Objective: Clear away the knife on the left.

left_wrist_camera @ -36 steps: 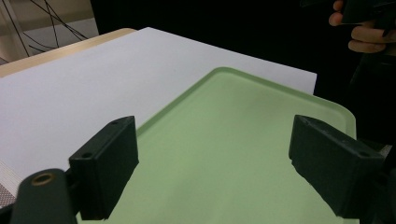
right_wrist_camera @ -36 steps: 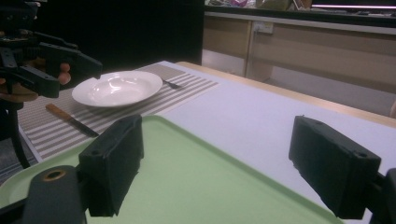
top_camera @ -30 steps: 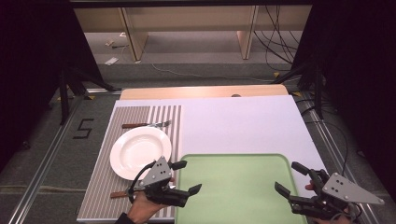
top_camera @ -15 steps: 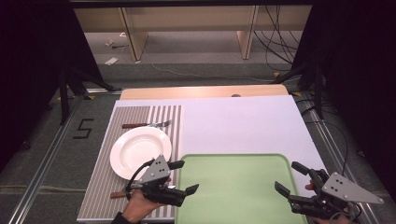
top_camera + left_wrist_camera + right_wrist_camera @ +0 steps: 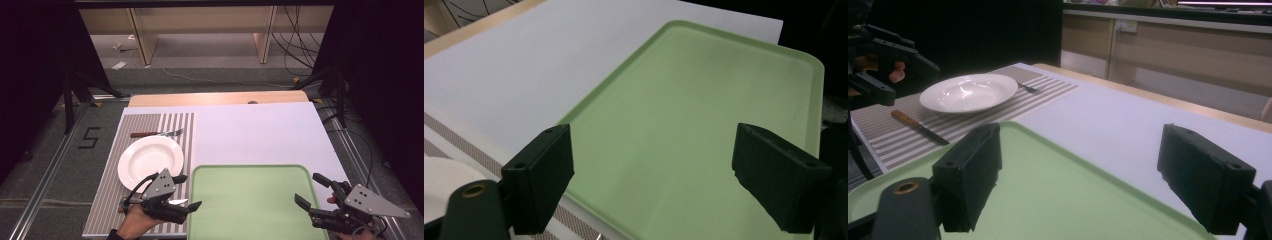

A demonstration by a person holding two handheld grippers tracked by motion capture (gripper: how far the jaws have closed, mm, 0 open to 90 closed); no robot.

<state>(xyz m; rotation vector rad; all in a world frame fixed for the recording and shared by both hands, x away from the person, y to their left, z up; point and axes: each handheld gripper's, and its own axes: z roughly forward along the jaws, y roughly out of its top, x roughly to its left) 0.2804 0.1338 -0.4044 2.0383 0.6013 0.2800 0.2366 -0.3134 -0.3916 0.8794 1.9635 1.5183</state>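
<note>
Hovering left tool jaws apart beside green tray, knife below

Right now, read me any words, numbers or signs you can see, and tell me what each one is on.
"5": a dark numeral on the grey floor left of the table.
No other text can be read: the plate, tray, striped mat, knife, fork and both grippers, left and right, show no print.
</note>
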